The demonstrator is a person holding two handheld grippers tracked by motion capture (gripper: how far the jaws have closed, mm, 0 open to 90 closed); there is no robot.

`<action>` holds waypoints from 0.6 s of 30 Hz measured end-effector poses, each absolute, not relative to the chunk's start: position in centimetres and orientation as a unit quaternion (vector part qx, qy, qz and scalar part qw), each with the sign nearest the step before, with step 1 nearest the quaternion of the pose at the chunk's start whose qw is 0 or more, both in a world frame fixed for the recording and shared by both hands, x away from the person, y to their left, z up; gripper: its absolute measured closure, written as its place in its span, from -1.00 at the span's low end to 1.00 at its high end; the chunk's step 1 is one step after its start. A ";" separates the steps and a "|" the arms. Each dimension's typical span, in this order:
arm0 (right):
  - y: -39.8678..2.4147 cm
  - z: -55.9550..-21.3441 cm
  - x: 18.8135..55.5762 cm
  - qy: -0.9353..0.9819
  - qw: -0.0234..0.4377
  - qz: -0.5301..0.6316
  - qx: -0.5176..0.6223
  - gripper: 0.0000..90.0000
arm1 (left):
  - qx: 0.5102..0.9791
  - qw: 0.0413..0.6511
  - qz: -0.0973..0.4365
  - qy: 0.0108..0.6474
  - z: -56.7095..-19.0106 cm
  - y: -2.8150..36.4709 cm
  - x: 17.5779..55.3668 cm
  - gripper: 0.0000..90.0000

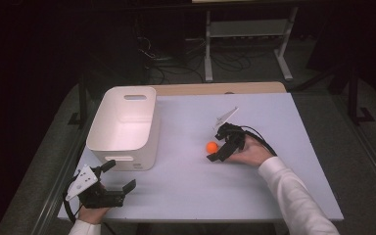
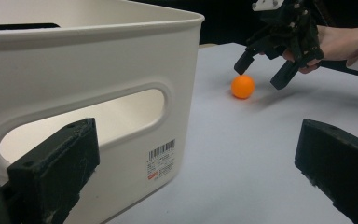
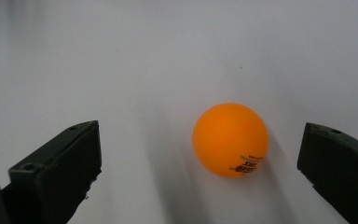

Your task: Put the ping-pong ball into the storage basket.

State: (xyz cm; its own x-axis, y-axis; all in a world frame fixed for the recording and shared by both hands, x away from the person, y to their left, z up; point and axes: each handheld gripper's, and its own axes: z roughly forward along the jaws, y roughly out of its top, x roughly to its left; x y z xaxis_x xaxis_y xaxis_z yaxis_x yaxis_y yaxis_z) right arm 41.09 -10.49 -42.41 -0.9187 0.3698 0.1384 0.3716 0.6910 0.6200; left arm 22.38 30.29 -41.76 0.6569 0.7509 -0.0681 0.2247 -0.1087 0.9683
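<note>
Your right tongs [image 1: 216, 148] stand wide open around the orange ball [image 1: 211, 147], which sits on the tabletop [image 1: 254, 196] near the middle, well apart from the white bin [image 1: 122, 125]; nothing is gripped yet. In the right gripper view the ball [image 3: 230, 139] lies closer to the right-hand jaw than to the other, so centre it between the jaws before you close, or the nearer jaw will likely nudge it and send it rolling. Come down low enough that the pads meet the ball at its widest part, and close gently, since a light, smooth ball can squirt out. Your left tongs [image 1: 120, 175] rest wide open and empty at the near corner of the bin [image 2: 88, 93]. What shows of the bin's inside looks empty, though its near inner wall is hidden
</note>
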 end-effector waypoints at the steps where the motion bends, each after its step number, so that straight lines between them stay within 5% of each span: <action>1: -10.5 -42.6 41.2 -0.919 -0.001 -0.337 -0.202 -1.00 | 0.709 0.571 0.230 0.345 -41.8 30.3 22.4 -1.00; 18: -10.8 -43.5 42.1 -0.919 -0.009 -0.335 -0.206 -0.52 | 0.711 0.570 0.229 0.343 -41.8 30.3 22.4 -1.00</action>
